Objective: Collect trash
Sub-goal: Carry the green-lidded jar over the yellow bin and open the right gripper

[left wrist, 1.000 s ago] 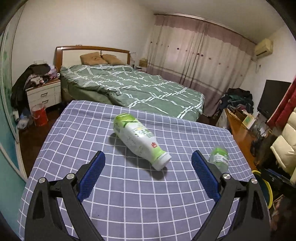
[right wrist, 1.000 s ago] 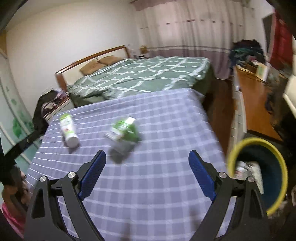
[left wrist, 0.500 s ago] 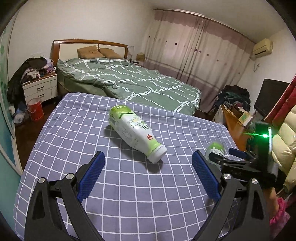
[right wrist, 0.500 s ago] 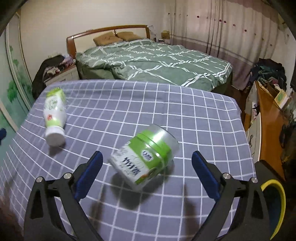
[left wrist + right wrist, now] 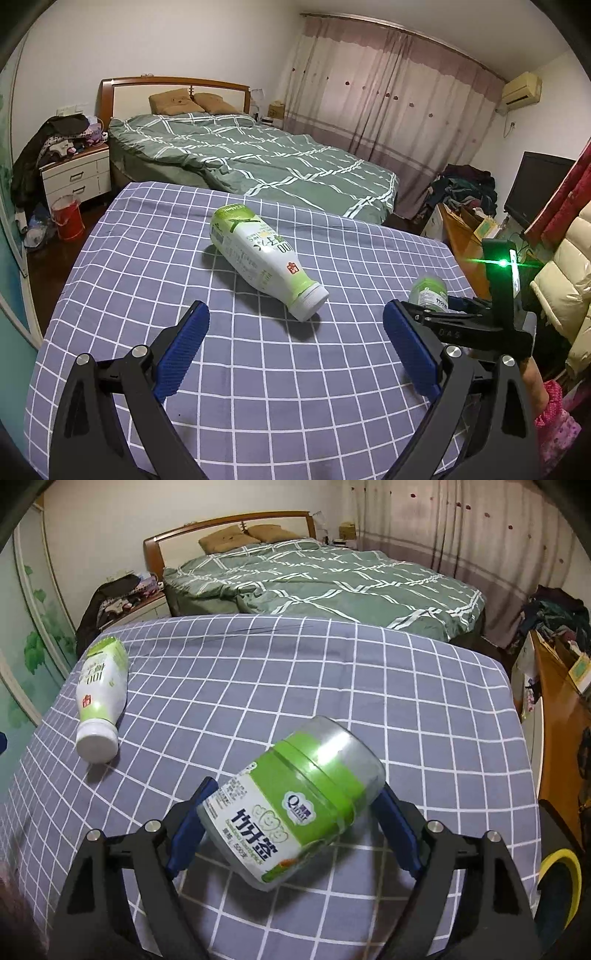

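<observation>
Left wrist view: the left gripper [image 5: 295, 354] is held w/ jaws spread wide and nothing between them, above the near part of the checked cloth [image 5: 258, 387]. The white-and-green bottle [image 5: 264, 258] lies on its side approx. mid-cloth, cap end nearest, well ahead of the pads. At far right the right gripper [image 5: 439, 317] is seen side-on around the jar [image 5: 428, 291]. No action is needed from the left yet; it's best kept clear.

Right wrist view: the green-labelled jar [image 5: 291, 808] lies tilted on the cloth [image 5: 332, 683] between the blue pads [image 5: 188, 823], and the jaws are closing on it. Firm contact can't be confirmed; the pads seem just at its sides. For a sound grasp the pads should be centred on the jar's widest part, not the lid end, since a smooth round wall is likely to slip or roll. Closing should be finished before any lift. The bottle [image 5: 99, 698] sits far left, well apart. The yellow-rimmed bin [image 5: 557, 860] shows at the near right edge, prob. where the jar is to be carried.
</observation>
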`<state>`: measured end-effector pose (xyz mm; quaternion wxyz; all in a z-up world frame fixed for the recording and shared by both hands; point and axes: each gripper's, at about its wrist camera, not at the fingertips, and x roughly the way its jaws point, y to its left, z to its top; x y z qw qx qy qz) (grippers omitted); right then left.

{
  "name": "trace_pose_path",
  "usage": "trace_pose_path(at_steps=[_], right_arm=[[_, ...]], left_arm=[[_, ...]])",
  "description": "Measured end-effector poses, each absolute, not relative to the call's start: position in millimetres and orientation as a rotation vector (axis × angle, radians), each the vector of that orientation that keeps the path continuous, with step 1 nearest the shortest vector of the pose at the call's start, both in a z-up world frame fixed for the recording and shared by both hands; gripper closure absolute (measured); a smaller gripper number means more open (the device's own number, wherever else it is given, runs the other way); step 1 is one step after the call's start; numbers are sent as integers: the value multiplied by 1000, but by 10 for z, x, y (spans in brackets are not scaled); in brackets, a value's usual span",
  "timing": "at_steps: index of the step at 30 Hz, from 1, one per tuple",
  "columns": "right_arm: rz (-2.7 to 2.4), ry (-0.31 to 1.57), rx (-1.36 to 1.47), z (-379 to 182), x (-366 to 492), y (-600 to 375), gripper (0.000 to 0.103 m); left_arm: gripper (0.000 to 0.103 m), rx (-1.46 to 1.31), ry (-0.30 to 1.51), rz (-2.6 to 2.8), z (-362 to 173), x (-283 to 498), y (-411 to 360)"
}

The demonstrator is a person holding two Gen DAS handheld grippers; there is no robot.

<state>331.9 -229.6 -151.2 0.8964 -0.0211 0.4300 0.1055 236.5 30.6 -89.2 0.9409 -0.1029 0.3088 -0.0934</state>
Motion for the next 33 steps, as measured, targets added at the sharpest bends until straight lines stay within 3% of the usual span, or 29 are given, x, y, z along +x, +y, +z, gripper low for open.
trace_pose_path(at_steps=[12, 19, 33], right_arm=[[208, 861, 57, -1210, 2847, -2637, 24], [61, 817, 160, -1101, 2335, -3424, 24], [-355, 843, 304, -1506, 1749, -4972, 23]], left_arm=[[9, -196, 638, -196, -908, 2391, 283], [9, -194, 638, -199, -902, 2384, 264], [9, -172, 651, -199, -955, 2411, 214]])
